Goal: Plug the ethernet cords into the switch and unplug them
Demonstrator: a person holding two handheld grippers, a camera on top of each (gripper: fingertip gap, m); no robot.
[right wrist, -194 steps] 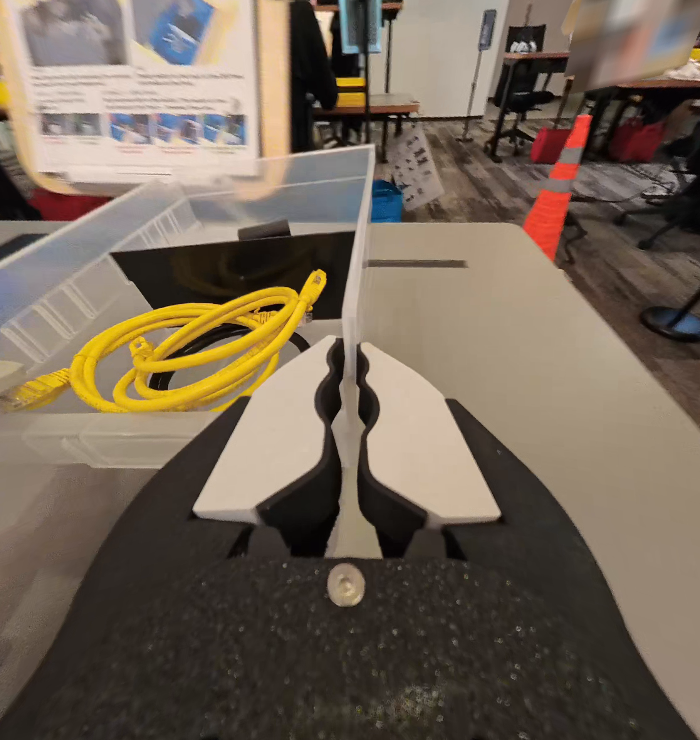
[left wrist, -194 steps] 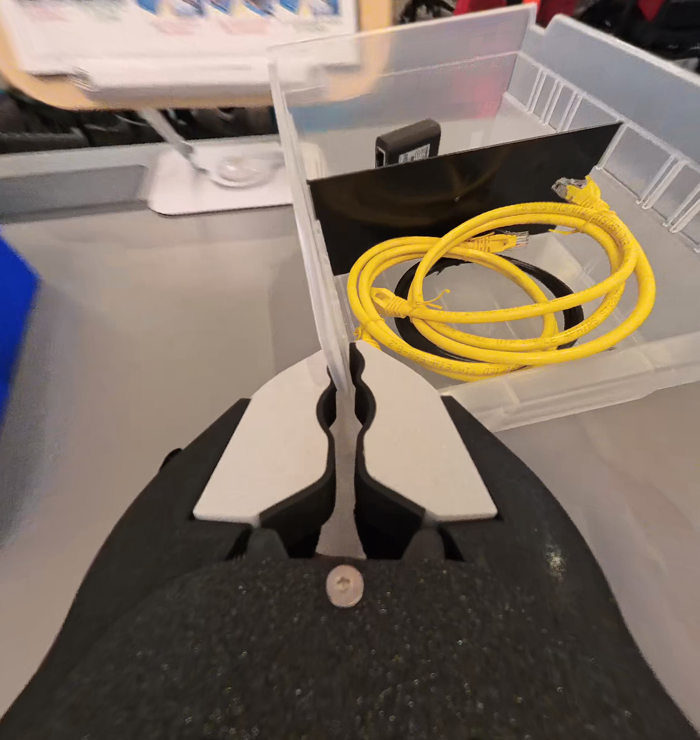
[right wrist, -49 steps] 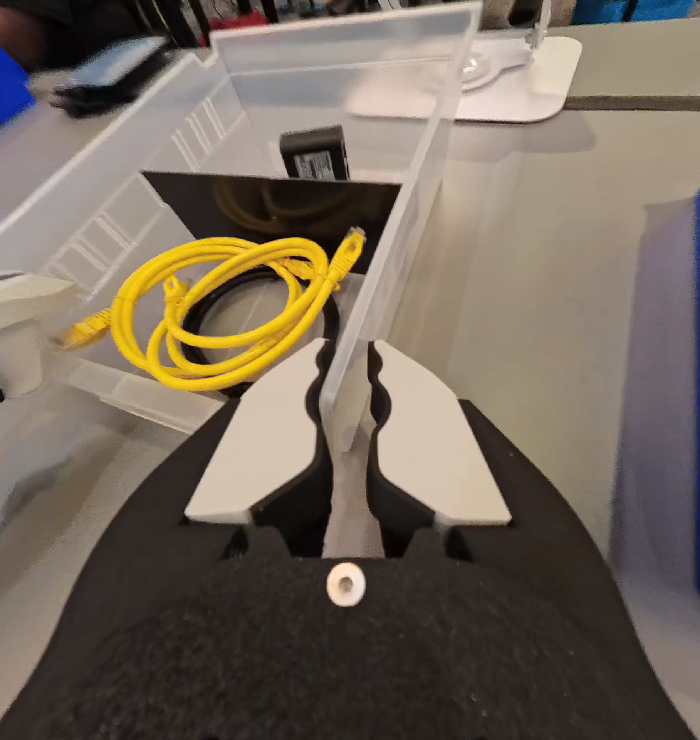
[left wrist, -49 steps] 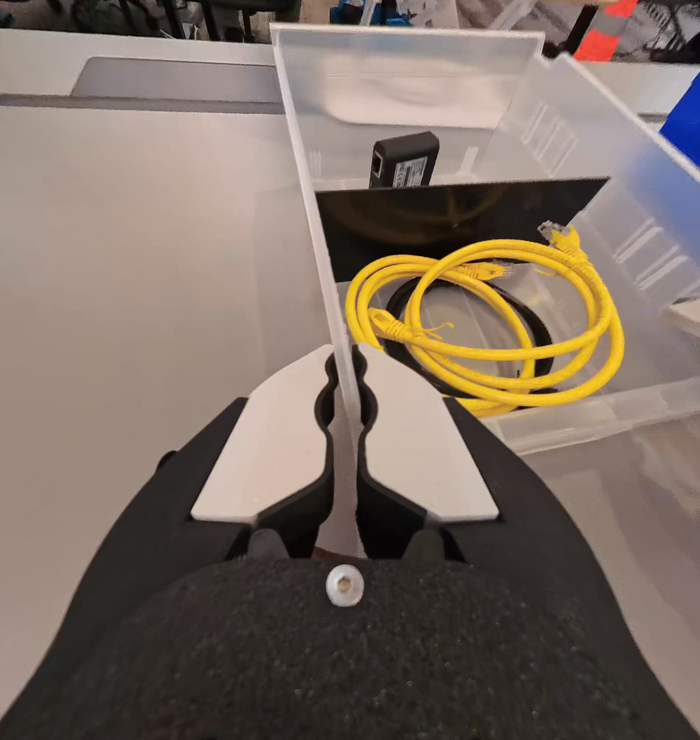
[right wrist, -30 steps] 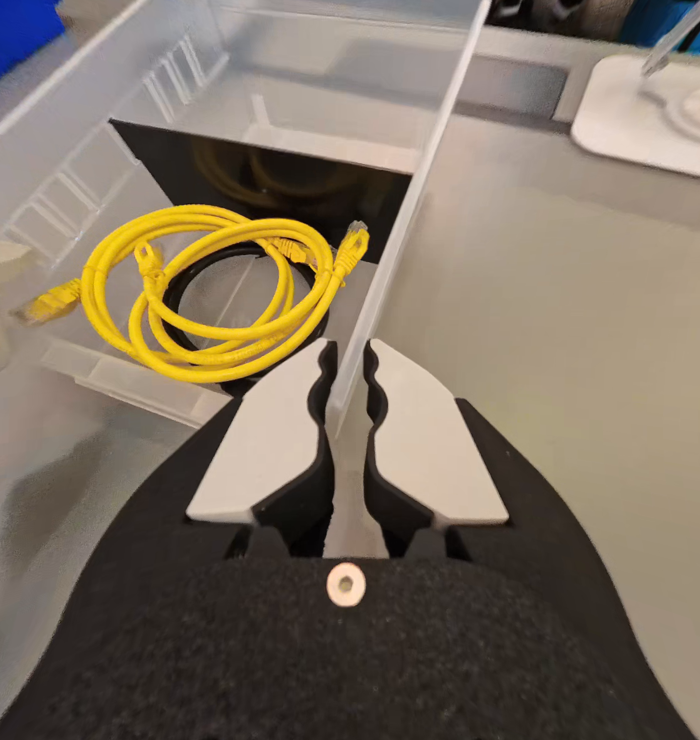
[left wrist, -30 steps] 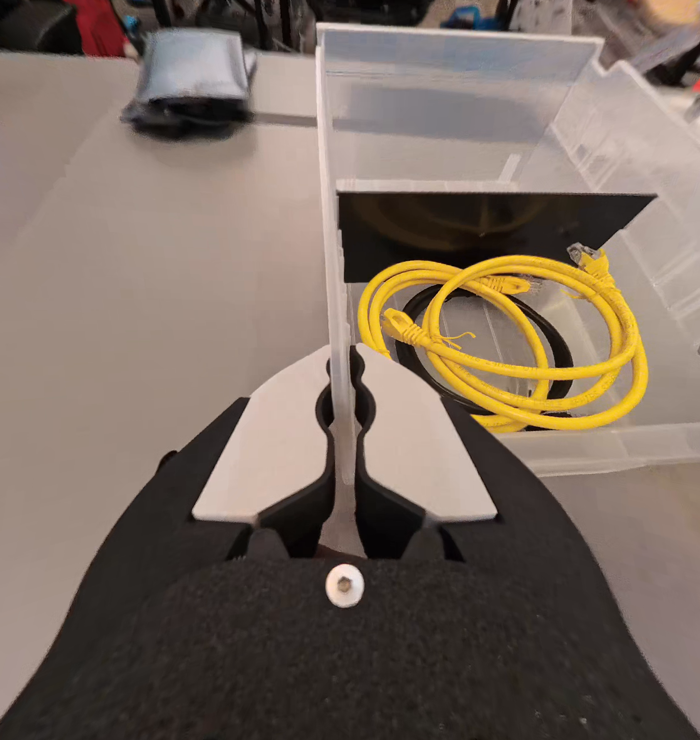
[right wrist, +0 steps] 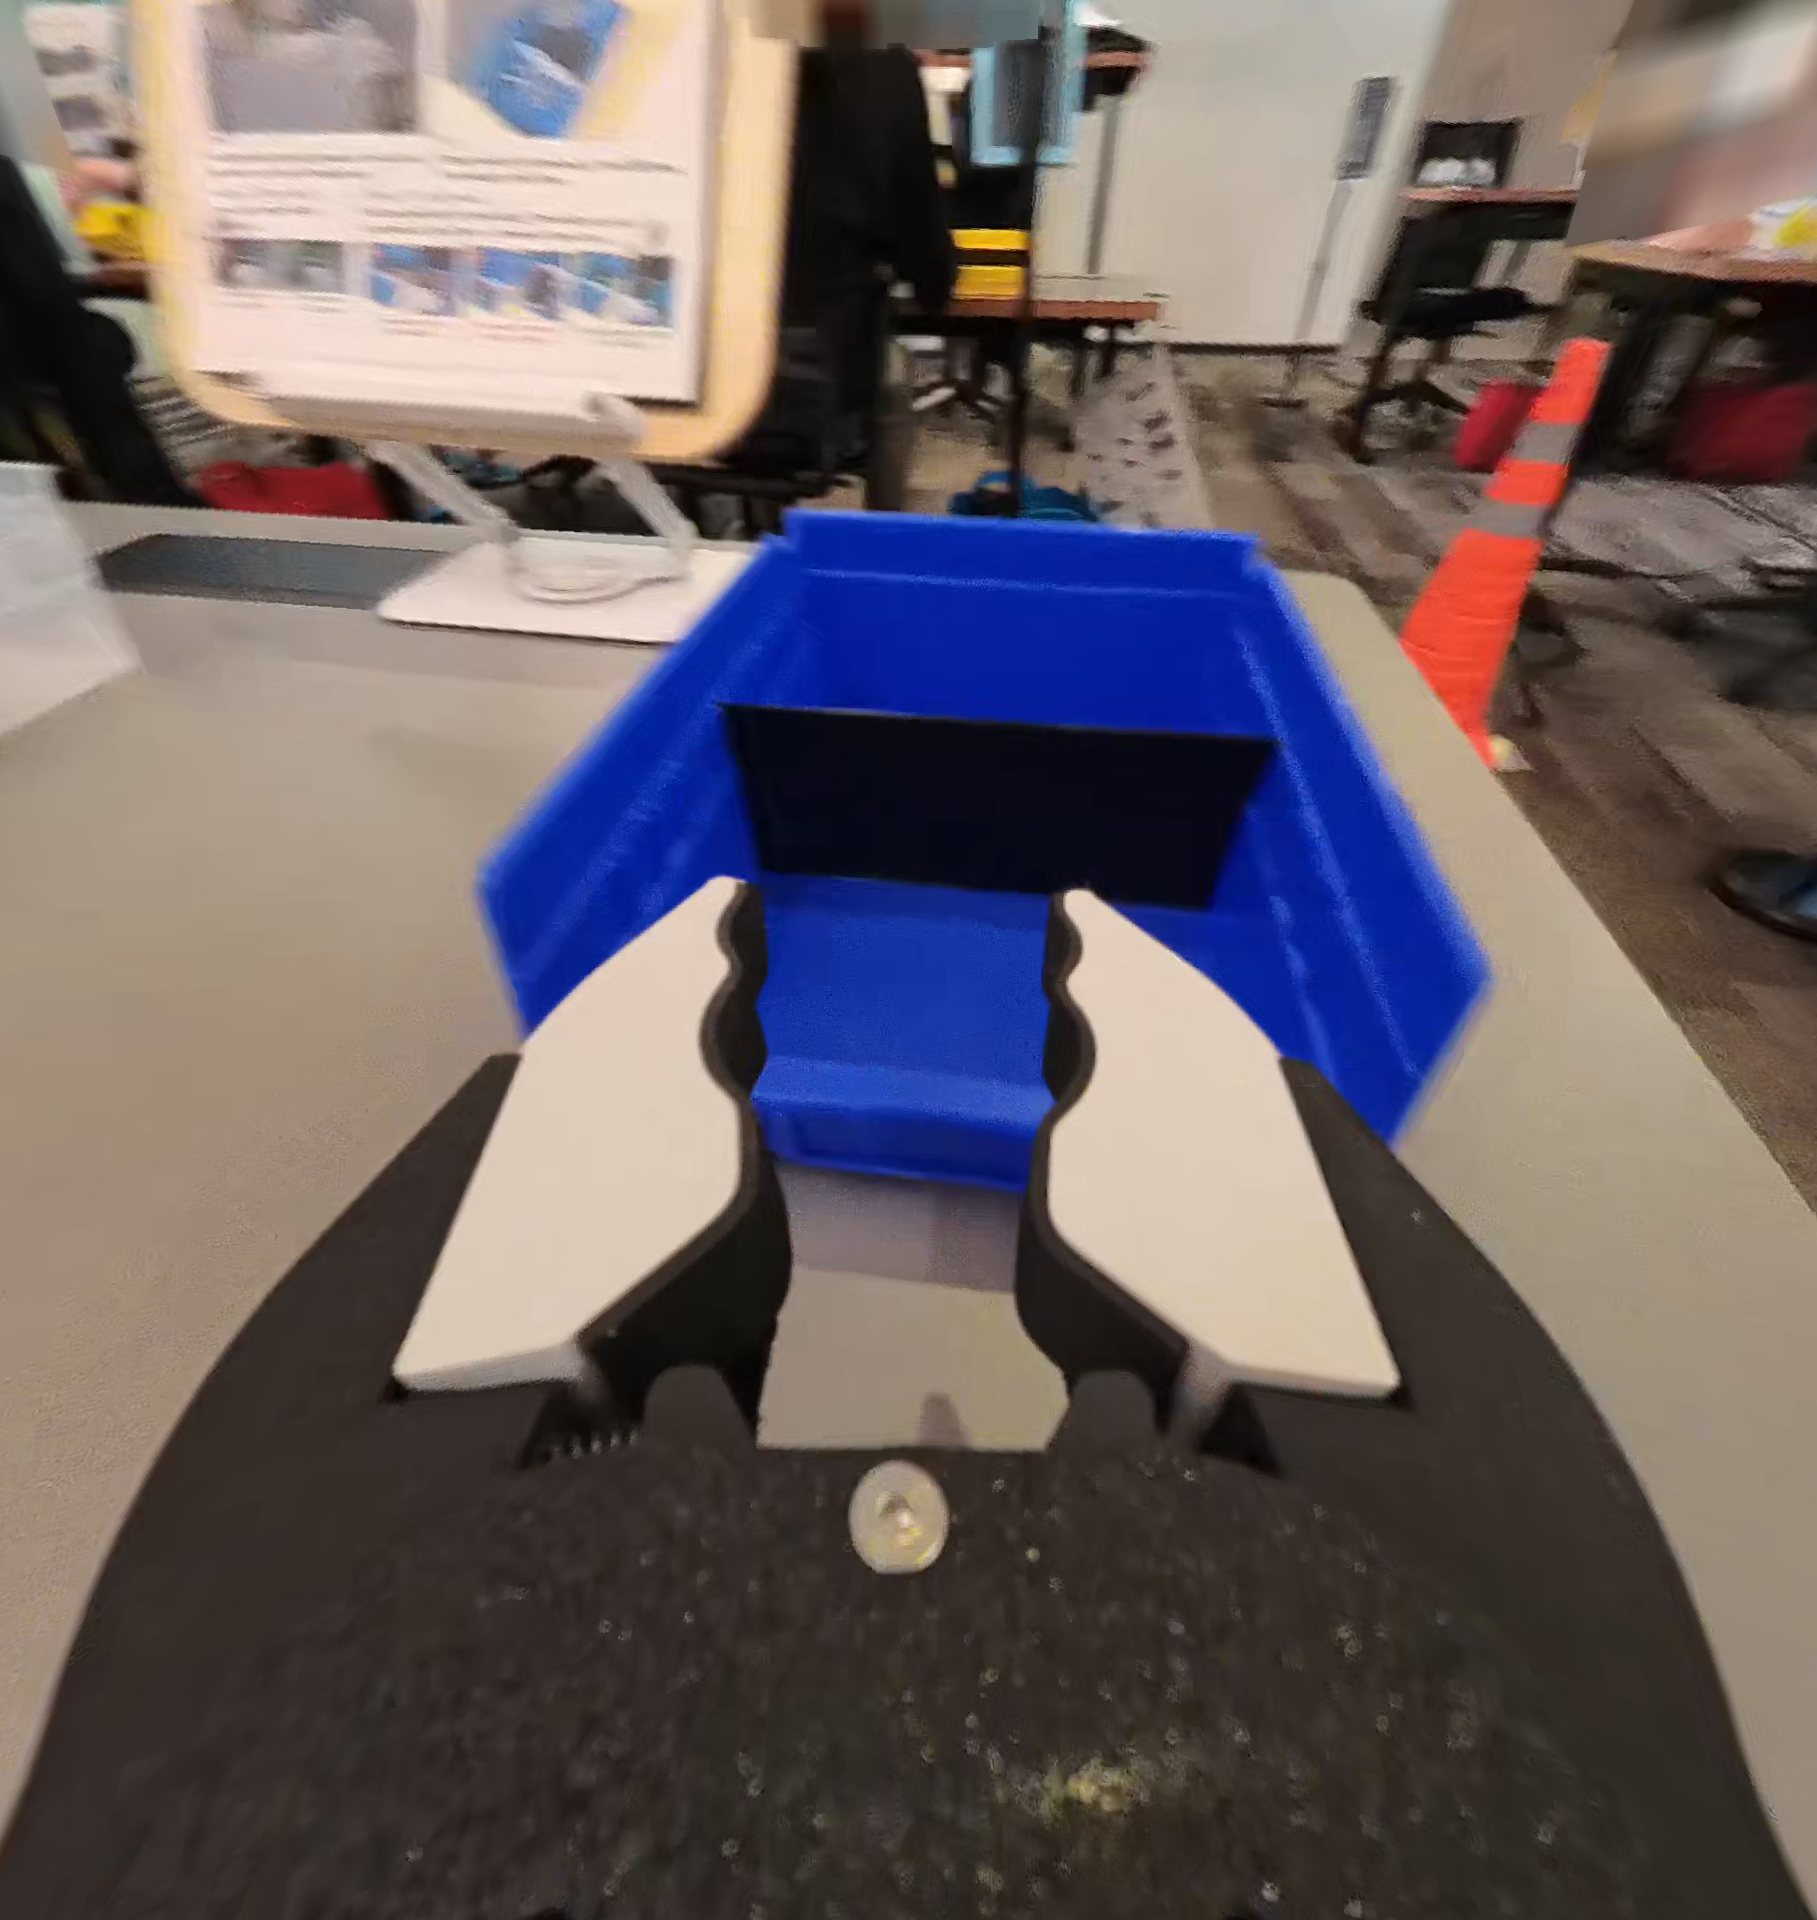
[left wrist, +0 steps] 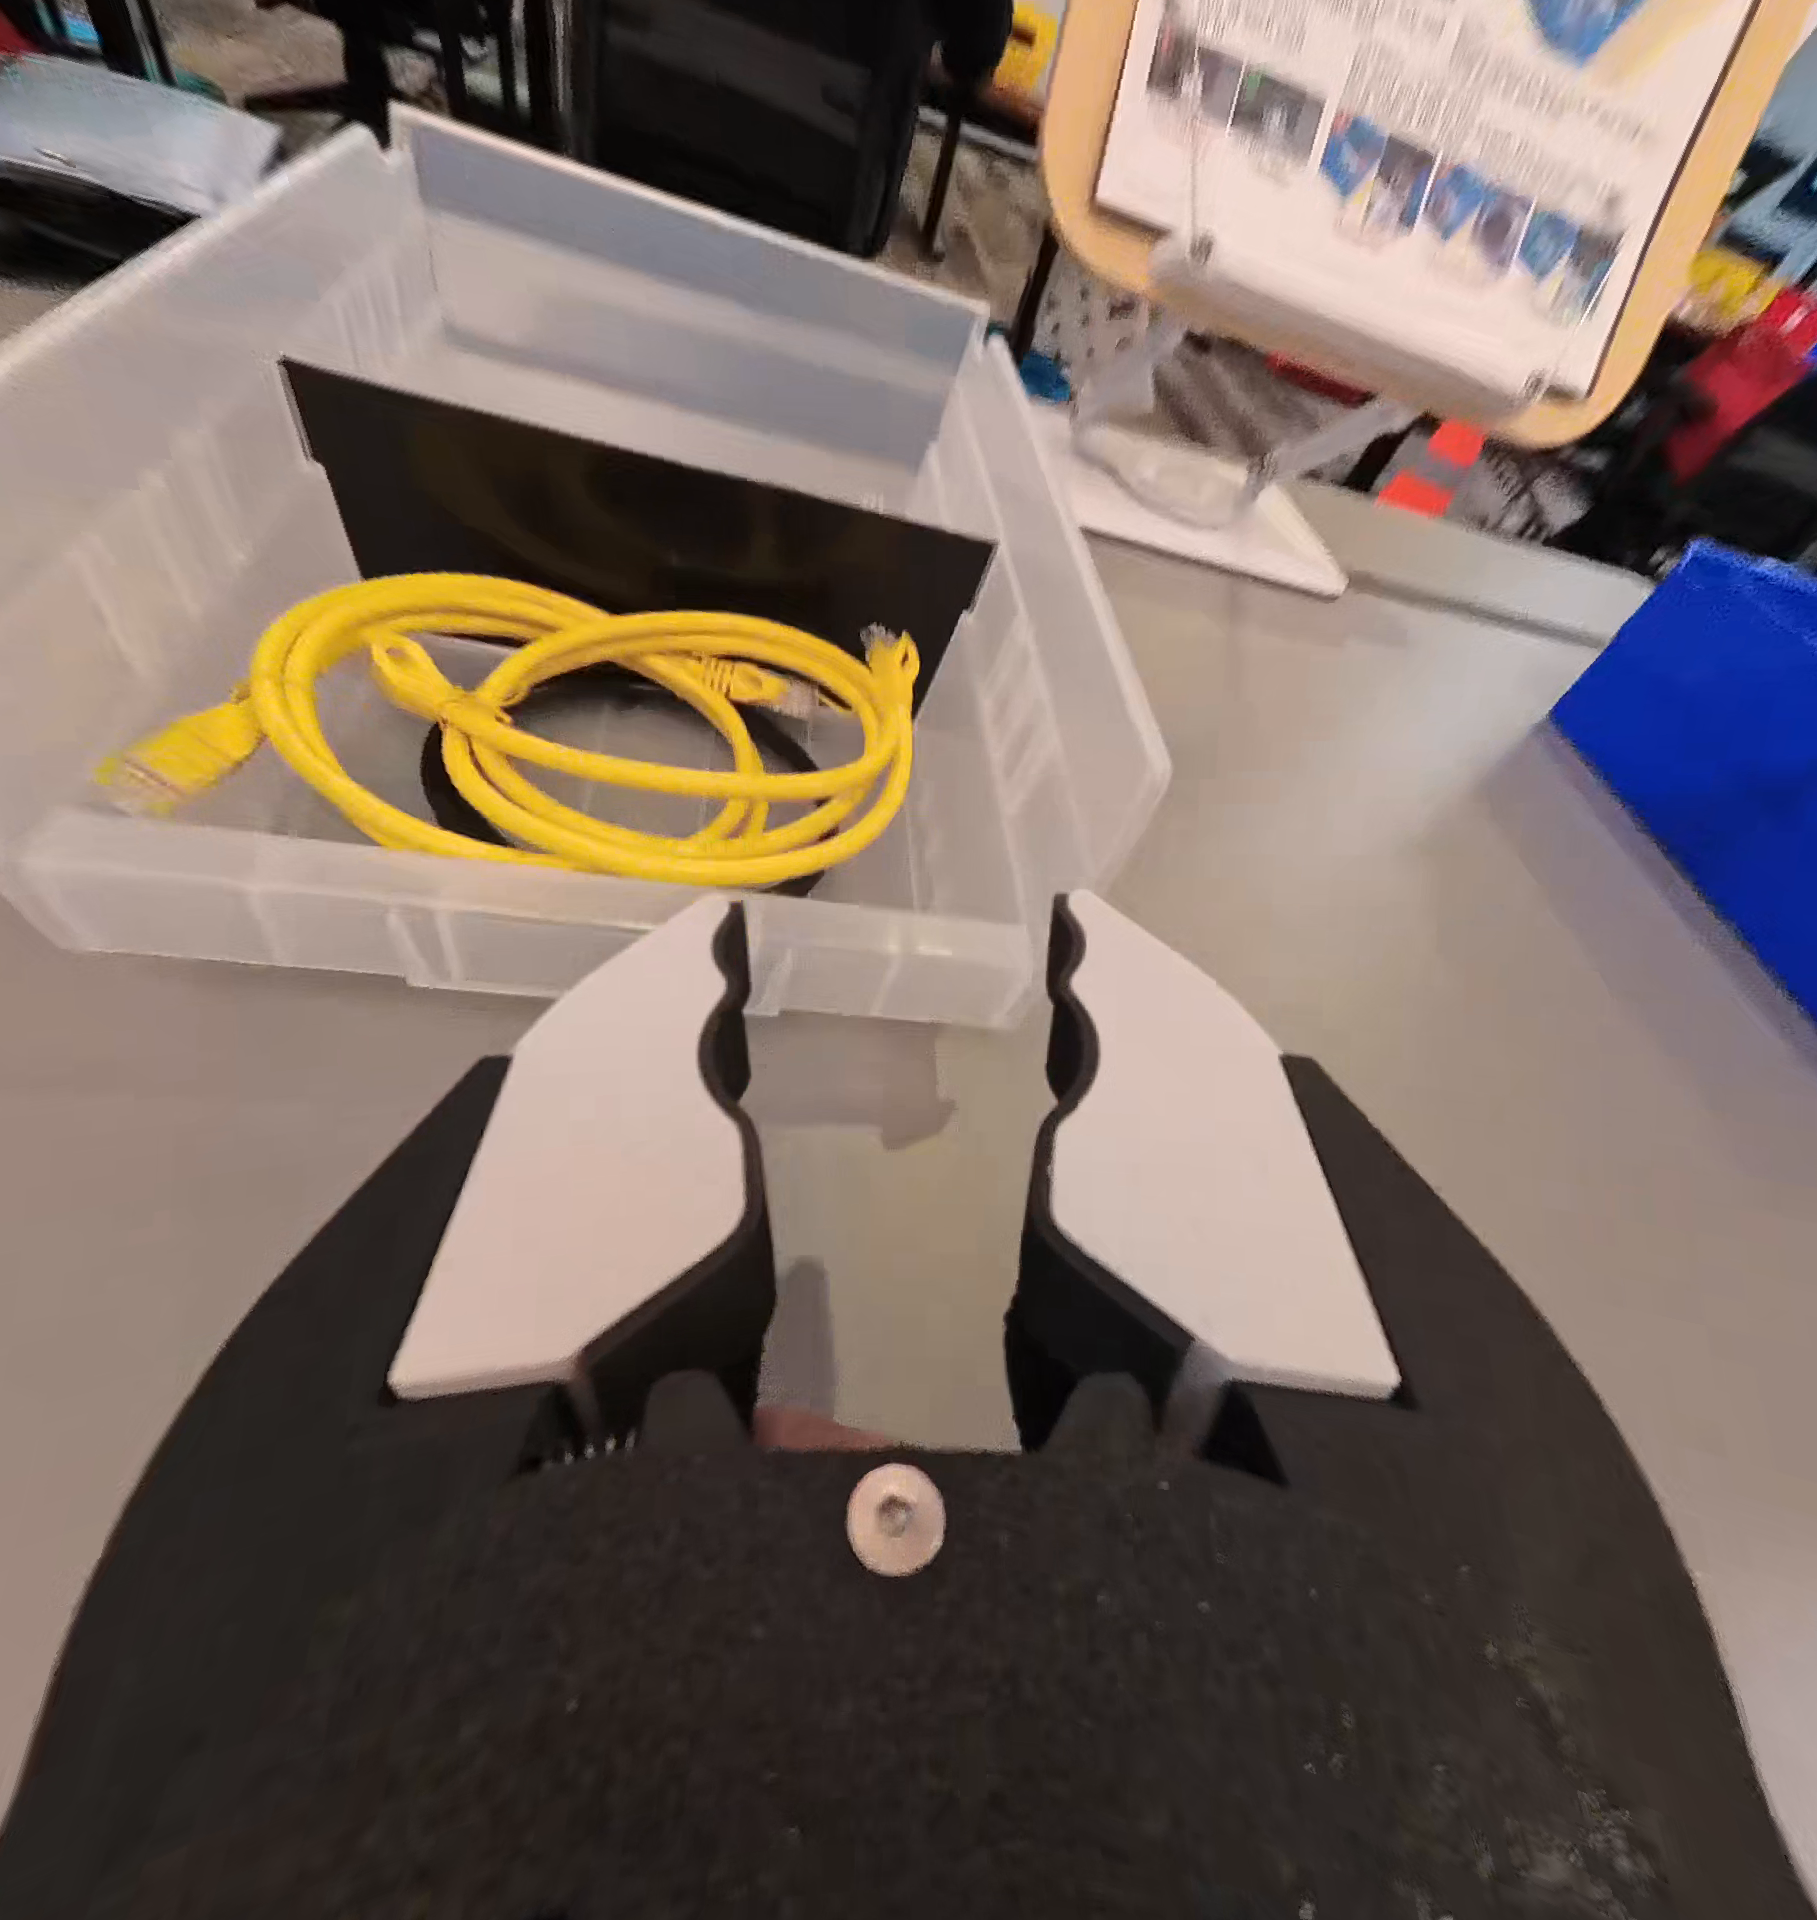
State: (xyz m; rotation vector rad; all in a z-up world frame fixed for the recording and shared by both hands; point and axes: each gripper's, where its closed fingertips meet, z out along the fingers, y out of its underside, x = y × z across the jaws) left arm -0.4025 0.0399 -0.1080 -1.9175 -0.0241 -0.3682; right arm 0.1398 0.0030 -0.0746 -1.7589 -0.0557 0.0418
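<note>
Nearby, clear bin (left wrist: 530,925) holding yellow cords (left wrist: 592,748), black divider (left wrist: 634,520), blue bin (right wrist: 987,790)

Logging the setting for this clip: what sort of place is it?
Probably a shared lab or office workroom: a grey table carrying storage bins, a propped-up instruction sheet, and behind them desks with office chairs and an orange traffic cone.

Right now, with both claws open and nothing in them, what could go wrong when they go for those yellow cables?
The yellow cables are coiled together over a black ring, so lifting one may drag the rest. The clear bin could slide if the left gripper bumps its wall. The right gripper faces a blue bin, away from the cables.
</note>
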